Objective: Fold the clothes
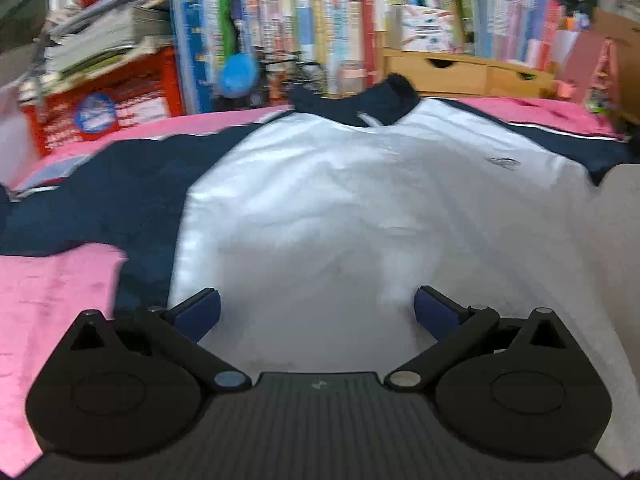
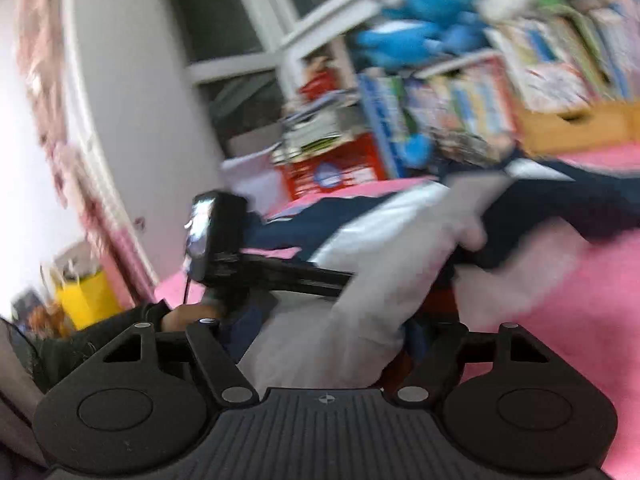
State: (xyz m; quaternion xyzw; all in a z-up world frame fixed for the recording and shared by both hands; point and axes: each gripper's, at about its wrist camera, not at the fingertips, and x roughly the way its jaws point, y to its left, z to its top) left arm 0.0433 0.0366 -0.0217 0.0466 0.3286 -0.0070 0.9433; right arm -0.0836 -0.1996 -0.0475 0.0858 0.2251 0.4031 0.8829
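Observation:
A white shirt [image 1: 340, 200] with navy sleeves and a navy collar lies spread on a pink blanket [image 1: 48, 304]. My left gripper [image 1: 316, 312] is open, its blue-padded fingers apart just above the shirt's lower white part, holding nothing. In the right wrist view my right gripper [image 2: 328, 344] is shut on a bunched fold of the shirt's white fabric [image 2: 360, 292], lifted off the blanket. The left gripper's body shows there [image 2: 216, 240] beside the shirt. This view is blurred.
Shelves packed with books [image 1: 320, 40] stand behind the bed. A red crate [image 1: 112, 108] with stacked papers is at the back left, and wooden drawers [image 1: 452, 72] at the back right. A yellow bag [image 2: 84, 296] stands by the wall.

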